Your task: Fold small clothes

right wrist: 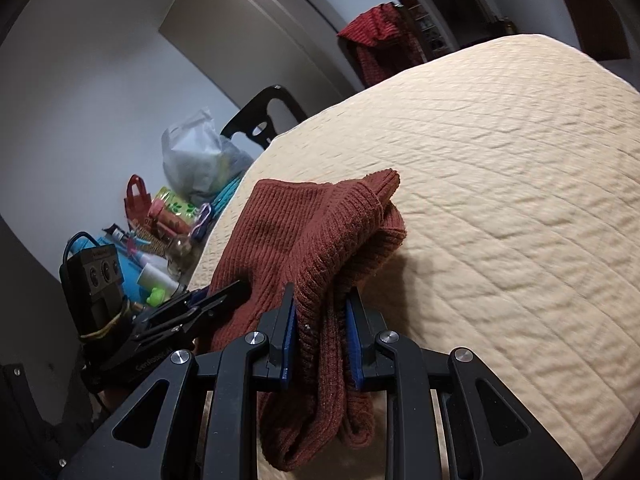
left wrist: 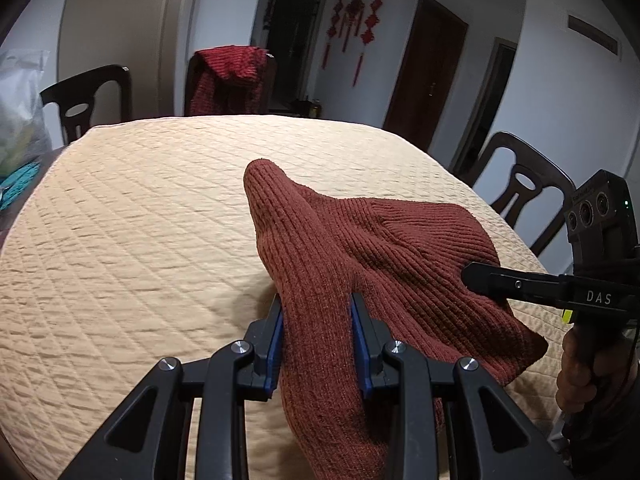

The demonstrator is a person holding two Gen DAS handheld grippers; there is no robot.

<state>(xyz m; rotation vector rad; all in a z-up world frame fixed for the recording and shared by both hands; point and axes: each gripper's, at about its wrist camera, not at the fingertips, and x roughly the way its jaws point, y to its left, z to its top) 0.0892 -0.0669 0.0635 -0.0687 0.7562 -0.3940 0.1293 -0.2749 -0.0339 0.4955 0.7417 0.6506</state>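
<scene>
1. Both grippers have a bite of the same thing: a rust-red ribbed knit garment (left wrist: 384, 248), some small sweater-ish piece, hard to say which exactly.
2. The left gripper (left wrist: 316, 336) is clamped on a bunched fold of it, blue pads (left wrist: 276, 344) pressing the fabric from both sides. From there the knit rises to a rounded peak pointing toward the far edge of the table.
3. The right gripper (right wrist: 320, 320) is pinching another thick bundle of the knit between its pads (right wrist: 289, 340), with a ribbed cuff or hem (right wrist: 380, 188) sticking out past the fingertips. In the left wrist view it comes in from the right side (left wrist: 480, 278) and its tip sits against the cloth.
4. The garment sits near the table's near edge, toward the right corner in the left view. Part of it is lifted off the surface by the two grips, and its lower end drapes down below the fingers.
5. The table wears a cream quilted cover (left wrist: 140, 216).
6. Dark wooden chairs (left wrist: 86, 96) stand around the far edges, and one has a red knit (left wrist: 230, 76) thrown over its back.
7. The left edge of the table has a clutter pile beside it: plastic bag (right wrist: 196, 156), small red bag (right wrist: 137, 200), bottles and bits.
8. Red knot ornaments (left wrist: 356, 20) hang on the back wall.
</scene>
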